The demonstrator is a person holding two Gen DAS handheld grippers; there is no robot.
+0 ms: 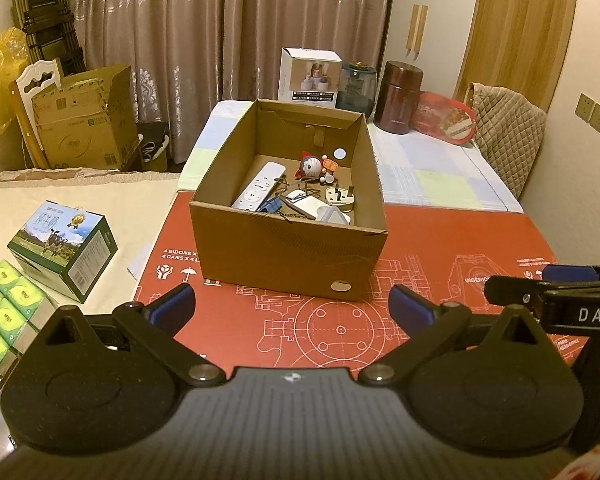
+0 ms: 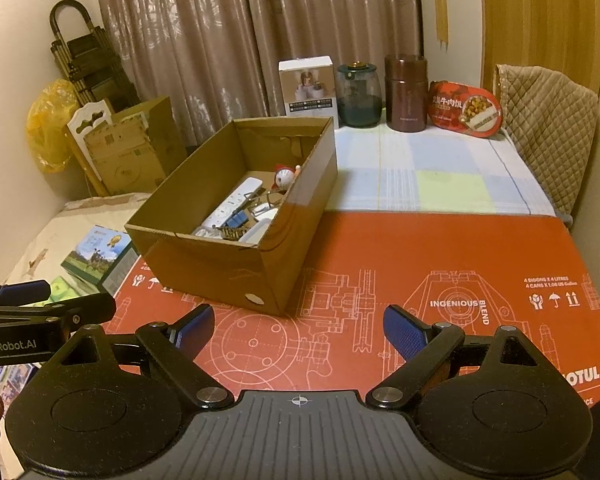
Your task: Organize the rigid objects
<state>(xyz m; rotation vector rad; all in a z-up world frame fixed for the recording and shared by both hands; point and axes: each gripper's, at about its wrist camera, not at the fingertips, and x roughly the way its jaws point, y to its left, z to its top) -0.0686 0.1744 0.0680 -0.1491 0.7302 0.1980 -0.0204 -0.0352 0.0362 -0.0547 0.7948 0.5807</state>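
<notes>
Both claws, left [image 1: 292,306] and right [image 2: 298,330], hang wide open and empty before the box [image 1: 288,256], where small items are gathered for sorting.

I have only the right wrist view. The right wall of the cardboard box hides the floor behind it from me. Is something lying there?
Observer: Yes. In the left wrist view a white plug adapter lies on the floor of the cardboard box, near its right wall.
Operator: And the left gripper? I see only one of its fingers, at my left edge.
Observer: The left gripper is open. Its two blue fingers stand wide apart with nothing between them, above the red sheet in front of the box.
</notes>
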